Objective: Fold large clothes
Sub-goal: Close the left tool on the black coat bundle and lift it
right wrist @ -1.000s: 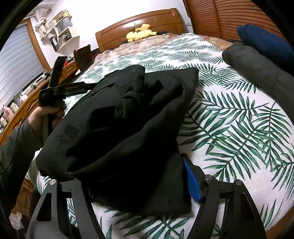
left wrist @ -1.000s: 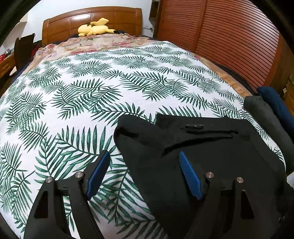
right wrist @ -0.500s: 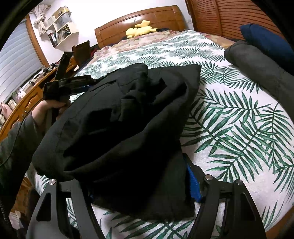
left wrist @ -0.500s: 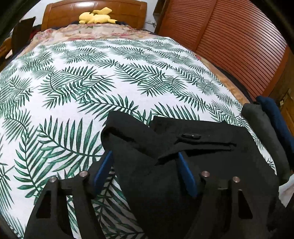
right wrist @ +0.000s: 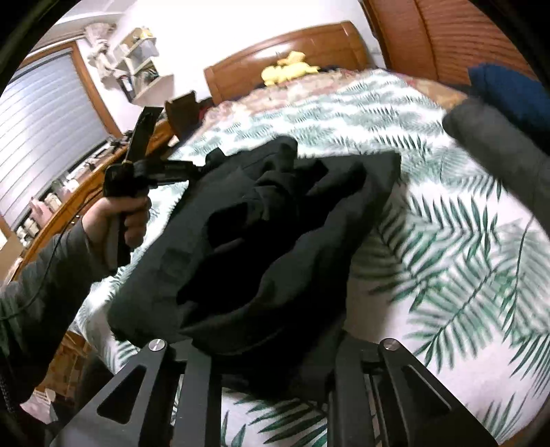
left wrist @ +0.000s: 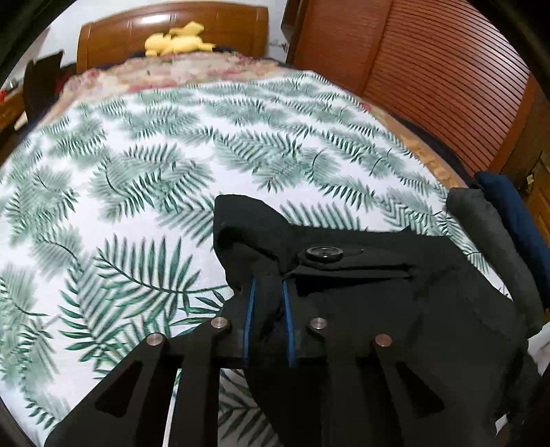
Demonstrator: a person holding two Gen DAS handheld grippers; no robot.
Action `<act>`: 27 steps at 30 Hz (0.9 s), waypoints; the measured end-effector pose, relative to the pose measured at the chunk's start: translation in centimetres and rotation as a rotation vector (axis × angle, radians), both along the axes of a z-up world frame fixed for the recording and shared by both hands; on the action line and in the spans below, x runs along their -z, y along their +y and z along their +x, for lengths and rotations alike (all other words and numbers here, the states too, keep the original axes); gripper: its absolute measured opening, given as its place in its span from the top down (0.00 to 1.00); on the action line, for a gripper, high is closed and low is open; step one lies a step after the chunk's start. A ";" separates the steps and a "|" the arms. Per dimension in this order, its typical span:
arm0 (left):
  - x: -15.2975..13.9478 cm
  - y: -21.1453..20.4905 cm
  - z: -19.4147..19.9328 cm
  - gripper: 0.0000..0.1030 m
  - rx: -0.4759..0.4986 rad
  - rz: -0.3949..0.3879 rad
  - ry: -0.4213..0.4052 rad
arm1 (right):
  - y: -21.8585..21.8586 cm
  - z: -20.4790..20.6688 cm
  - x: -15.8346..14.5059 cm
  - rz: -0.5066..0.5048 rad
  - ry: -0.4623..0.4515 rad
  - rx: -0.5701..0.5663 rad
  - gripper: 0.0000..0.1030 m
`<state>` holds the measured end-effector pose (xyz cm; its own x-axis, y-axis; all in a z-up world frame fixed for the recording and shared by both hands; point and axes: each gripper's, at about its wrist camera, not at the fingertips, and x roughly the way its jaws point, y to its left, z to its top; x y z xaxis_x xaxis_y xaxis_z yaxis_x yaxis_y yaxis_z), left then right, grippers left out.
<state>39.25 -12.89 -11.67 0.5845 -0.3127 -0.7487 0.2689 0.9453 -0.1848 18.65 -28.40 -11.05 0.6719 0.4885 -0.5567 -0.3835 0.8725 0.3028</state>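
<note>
The black garment (left wrist: pixel 378 302) lies bunched on the bed (left wrist: pixel 137 192), occupying the lower centre and lower right of the left wrist frame and the centre of the right wrist frame (right wrist: pixel 275 223). Its fabric is matte black, folded over itself in several thick layers, with a flap edge carrying one round black button (left wrist: pixel 324 254) near the frame centre. The left tongs (left wrist: pixel 268 292) are clamped on a fold of the garment at its left edge, the blue pads (left wrist: pixel 248 309) close together with cloth between them. The right tongs (right wrist: pixel 271 347) sit at the bottom of their frame with the garment draped over their tips; the pads are covered, so their state cannot be determined. The bed cover is white with green fern leaves. A grey rolled item (left wrist: pixel 491 240) and a dark blue item (left wrist: pixel 515 220) lie at the right edge. A yellow plush toy (left wrist: pixel 175 41) rests against the wooden headboard (left wrist: pixel 137 27) at the top of the frame.
</note>
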 end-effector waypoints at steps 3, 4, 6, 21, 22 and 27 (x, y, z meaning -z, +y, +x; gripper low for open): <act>-2.4 -0.4 -1.2 0.86 0.006 0.022 -0.044 | -0.8 0.1 -1.9 -0.014 -0.065 -0.004 0.86; -3.2 -0.6 -1.7 0.87 0.005 0.028 -0.061 | -1.3 0.3 -2.6 -0.014 -0.083 -0.001 0.86; -4.8 -1.2 -2.3 0.87 0.006 0.031 -0.090 | -2.6 0.4 -4.1 -0.025 -0.126 0.004 0.86; -17.6 -15.6 -3.1 0.87 0.145 -0.018 -0.332 | -15.8 -0.1 -17.6 -0.193 -0.400 0.167 0.88; -18.3 -17.1 -3.1 0.87 0.162 -0.027 -0.344 | -17.1 -0.4 -18.4 -0.200 -0.415 0.187 0.88; -21.0 -24.6 -3.4 0.87 0.255 -0.065 -0.385 | -22.9 -2.2 -21.2 -0.245 -0.458 0.294 0.88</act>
